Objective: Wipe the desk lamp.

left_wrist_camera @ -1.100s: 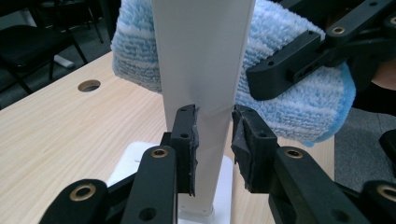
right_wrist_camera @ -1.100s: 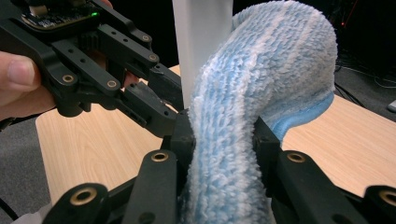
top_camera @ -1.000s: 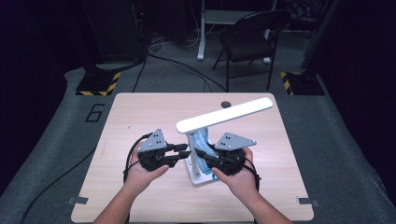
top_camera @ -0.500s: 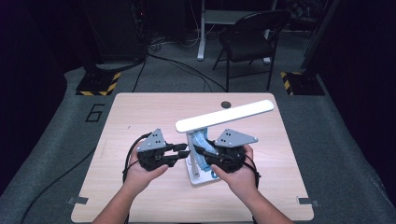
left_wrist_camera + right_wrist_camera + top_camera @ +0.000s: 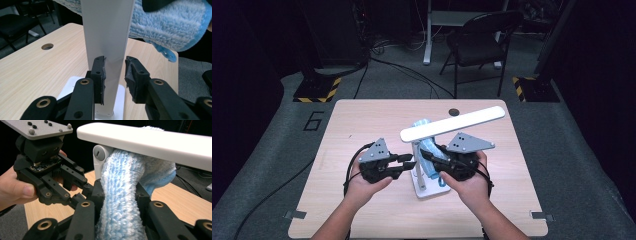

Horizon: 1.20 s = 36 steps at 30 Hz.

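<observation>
A white desk lamp [image 5: 424, 165] stands on the light wooden worktop [image 5: 362, 120], on the side nearer the person. Its flat base [image 5: 422, 190] rests on the worktop, its upright post [image 5: 107, 37] rises vertically, and its long head bar [image 5: 452, 123] extends from the post top toward the far right.

The left gripper [image 5: 408, 163] is held level at the left side of the post. In the left gripper view its fingers [image 5: 98, 75] straddle the post: one pad lies against the post's face, while the other stands slightly clear of it. The fingers are set narrow, have just been opening slightly, and do not clamp the post.

The right gripper [image 5: 428, 159] is held at the right side of the post. In the right gripper view its fingers [image 5: 96, 192] are closed on a light blue fluffy cloth [image 5: 122, 202]. The cloth runs up between the fingers to the hinge [image 5: 100, 153] under the head bar and lies against the post just below that joint. In the left gripper view the cloth hangs behind the post, upper right.

A round cable hole [image 5: 454, 111] sits near the far edge of the worktop. A black chair [image 5: 479, 40] stands on the floor beyond it.
</observation>
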Each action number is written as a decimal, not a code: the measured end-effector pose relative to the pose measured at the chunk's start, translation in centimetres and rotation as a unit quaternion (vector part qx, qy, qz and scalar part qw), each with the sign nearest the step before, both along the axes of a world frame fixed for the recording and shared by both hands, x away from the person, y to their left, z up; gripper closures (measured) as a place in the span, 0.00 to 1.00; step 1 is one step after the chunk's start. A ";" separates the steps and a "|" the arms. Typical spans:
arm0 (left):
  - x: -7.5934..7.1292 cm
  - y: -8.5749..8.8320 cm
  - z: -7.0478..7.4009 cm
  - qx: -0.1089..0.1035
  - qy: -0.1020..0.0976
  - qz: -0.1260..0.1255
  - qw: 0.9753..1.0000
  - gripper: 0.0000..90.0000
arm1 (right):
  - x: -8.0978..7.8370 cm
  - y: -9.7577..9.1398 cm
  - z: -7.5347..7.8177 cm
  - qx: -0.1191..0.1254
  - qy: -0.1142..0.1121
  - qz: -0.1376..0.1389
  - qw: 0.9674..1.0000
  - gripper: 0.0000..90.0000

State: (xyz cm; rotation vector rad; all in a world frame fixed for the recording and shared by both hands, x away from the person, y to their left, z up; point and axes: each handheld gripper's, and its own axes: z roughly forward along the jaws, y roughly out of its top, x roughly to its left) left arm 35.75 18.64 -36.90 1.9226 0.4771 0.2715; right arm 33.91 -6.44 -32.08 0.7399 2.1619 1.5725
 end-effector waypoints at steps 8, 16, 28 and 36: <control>0.5 -0.5 -0.6 0.004 0.001 0.021 1.000 0.55 | 0.1 -0.4 0.2 0.006 -0.003 -0.001 1.000 0.77; 1.0 -1.5 -1.1 -0.005 0.001 0.018 1.000 0.50 | 0.1 -0.4 0.2 0.005 -0.006 0.000 1.000 0.77; 1.6 -2.2 -1.9 -0.002 0.002 0.022 1.000 0.55 | 0.0 -0.6 0.1 0.012 -0.005 -0.004 1.000 0.77; 1.4 -2.3 -1.9 0.004 -0.008 0.026 1.000 0.58 | -0.1 -0.9 0.1 0.014 -0.006 -0.006 1.000 0.77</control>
